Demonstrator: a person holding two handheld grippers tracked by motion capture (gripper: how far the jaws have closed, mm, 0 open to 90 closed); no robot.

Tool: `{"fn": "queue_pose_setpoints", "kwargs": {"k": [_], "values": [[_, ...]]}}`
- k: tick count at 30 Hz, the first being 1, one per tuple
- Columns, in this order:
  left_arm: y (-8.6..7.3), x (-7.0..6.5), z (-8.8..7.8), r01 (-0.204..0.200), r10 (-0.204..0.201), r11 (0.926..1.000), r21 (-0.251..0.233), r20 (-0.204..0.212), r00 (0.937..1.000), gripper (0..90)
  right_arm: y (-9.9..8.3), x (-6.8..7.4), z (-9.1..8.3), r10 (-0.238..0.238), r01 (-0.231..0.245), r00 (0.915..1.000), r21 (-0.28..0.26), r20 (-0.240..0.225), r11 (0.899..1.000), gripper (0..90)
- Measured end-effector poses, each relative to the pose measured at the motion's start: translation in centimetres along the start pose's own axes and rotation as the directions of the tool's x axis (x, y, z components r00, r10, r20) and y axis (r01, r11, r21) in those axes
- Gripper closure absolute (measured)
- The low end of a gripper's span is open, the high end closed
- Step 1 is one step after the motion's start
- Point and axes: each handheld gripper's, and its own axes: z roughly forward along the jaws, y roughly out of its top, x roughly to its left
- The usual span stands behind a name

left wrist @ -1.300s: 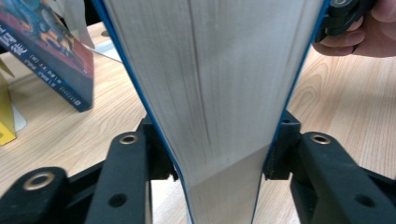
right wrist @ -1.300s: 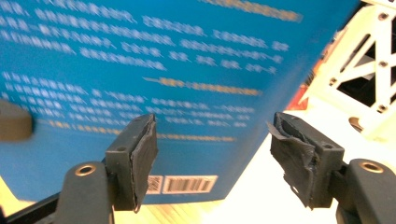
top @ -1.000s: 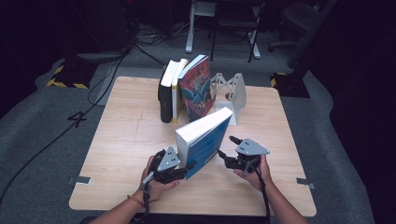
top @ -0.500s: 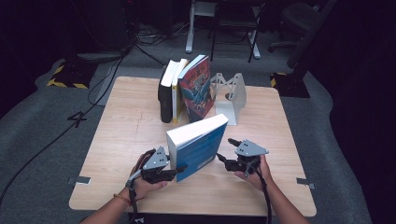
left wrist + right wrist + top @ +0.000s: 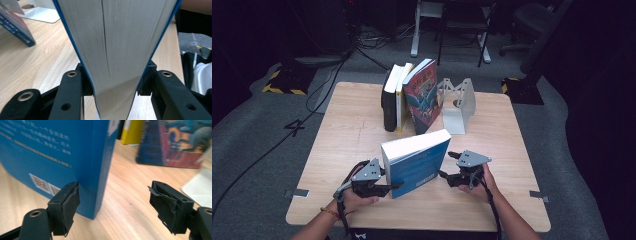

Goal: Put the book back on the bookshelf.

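Observation:
A thick blue book (image 5: 417,160) stands on its lower edge on the wooden table (image 5: 352,130), its white page block facing up and left. My left gripper (image 5: 388,187) is shut on its near left end. In the left gripper view both pads press the covers on either side of the pages (image 5: 115,45), with the left gripper (image 5: 115,83) straddling them. My right gripper (image 5: 447,165) is just right of the book and open. Its jaws have just been opening. In the right gripper view the book's corner (image 5: 85,157) lies by the left pad (image 5: 71,202) of the right gripper (image 5: 118,203), unpressed.
At the back middle, a black book (image 5: 388,102), a yellow-spined one (image 5: 401,100) and an illustrated one (image 5: 424,95) lean together beside a white metal bookend (image 5: 457,107). Bare tabletop lies left and right. Chair legs and cables are on the floor beyond.
My left gripper has carried the blue book to the left and slightly nearer. The right gripper's jaws have spread apart and it has stayed where it was.

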Motion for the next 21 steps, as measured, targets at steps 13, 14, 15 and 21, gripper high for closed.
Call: {"fn": "queue_pose_setpoints", "kwargs": {"k": [13, 14, 15, 21], "values": [[-0.1, 0.2, 0.0, -0.003, 0.003, 1.0000, -0.008, 0.015, 0.9999, 59.2, 0.6, 0.9, 2.0, -0.035, 0.039, 0.9905, 0.027, -0.133, 0.999, 22.2], [-0.1, 0.2, 0.0, -0.002, 0.002, 1.0000, -0.009, 0.014, 0.9999, 59.2, 0.6, 1.0, 2.2, -0.032, 0.036, 0.9893, 0.027, -0.142, 0.999, 22.7], [-0.1, 0.2, 0.0, -0.003, 0.003, 0.9999, -0.010, 0.014, 0.9999, 59.1, 0.6, 1.1, 2.3, -0.034, 0.038, 0.9883, 0.027, -0.149, 0.999, 24.3], [-0.2, 0.3, 0.0, -0.004, 0.004, 0.9998, -0.017, 0.009, 1.0000, 58.9, 0.8, 1.7, 2.5, -0.064, 0.071, 0.9853, 0.036, -0.158, 0.997, 27.8]]}}
